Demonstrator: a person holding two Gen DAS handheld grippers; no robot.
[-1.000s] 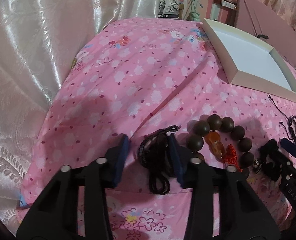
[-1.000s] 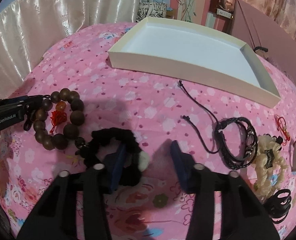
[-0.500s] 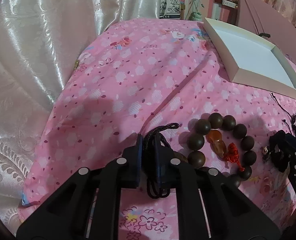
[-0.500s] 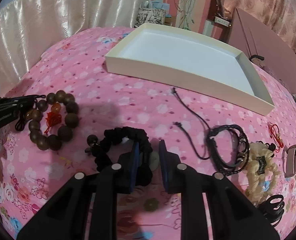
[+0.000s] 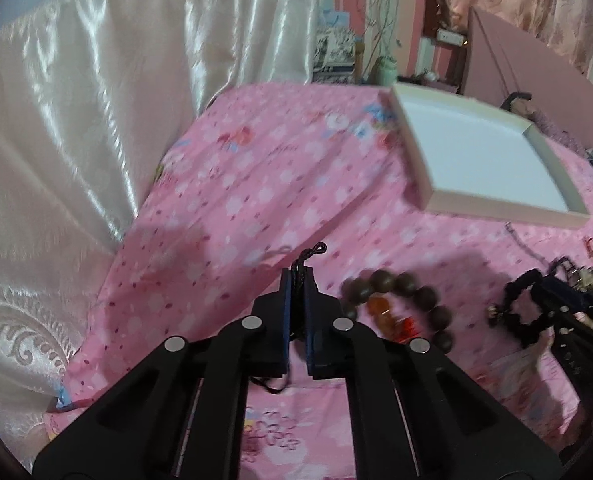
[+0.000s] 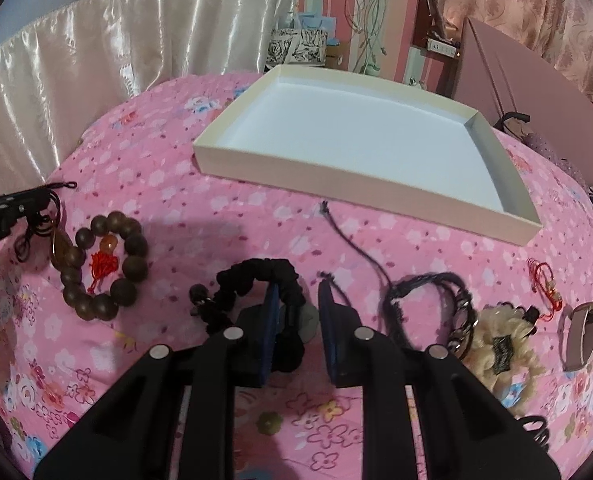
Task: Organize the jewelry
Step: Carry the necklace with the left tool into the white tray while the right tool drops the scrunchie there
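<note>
The bed (image 6: 216, 216) wears a pink flowered sheet, with shiny cream satin curtains (image 5: 76, 140) behind it. On the sheet lies a wide, shallow white box (image 6: 256, 164), its inside smooth and pale. Near it rests a bracelet of big round brown wooden beads (image 6: 130, 246) with a red tassel. The right claw (image 6: 294, 320) is grasping a ruffled black fabric scrunchie (image 6: 256, 272). The left claw (image 5: 296, 312) is clenched on a thin black cord (image 5: 310, 254), which looks braided, though blurred, and hangs above the sheet.
</note>
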